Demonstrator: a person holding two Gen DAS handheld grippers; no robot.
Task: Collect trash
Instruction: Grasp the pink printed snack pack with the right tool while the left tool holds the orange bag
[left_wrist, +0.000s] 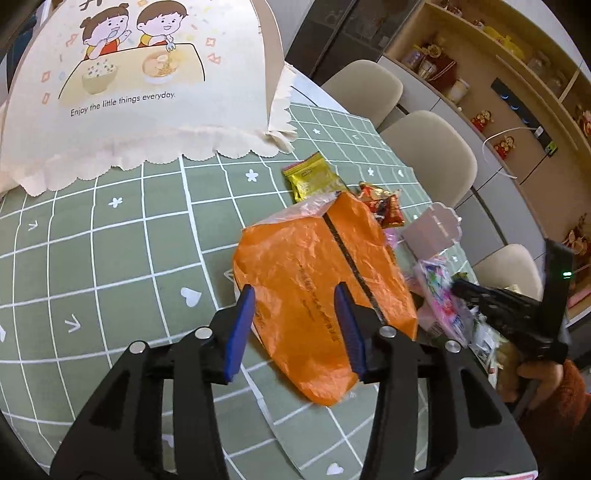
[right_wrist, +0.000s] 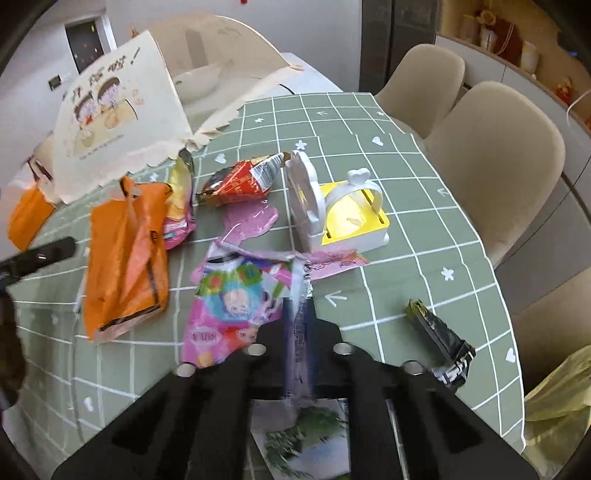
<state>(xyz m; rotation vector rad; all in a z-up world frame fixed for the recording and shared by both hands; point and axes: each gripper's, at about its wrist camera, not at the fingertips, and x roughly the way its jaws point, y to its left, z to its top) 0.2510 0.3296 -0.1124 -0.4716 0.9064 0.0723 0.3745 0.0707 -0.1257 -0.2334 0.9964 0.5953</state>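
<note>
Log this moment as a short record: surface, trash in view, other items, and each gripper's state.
surface: green grid tablecloth
trash: orange bag; pink cartoon wrapper; red wrapper; yellow wrapper; black wrapper
other items: white-and-yellow toy box; cartoon food cover
left gripper: open above the orange bag, pads clear of it
right gripper: shut at the pink cartoon wrapper's edge; grip unclear
</note>
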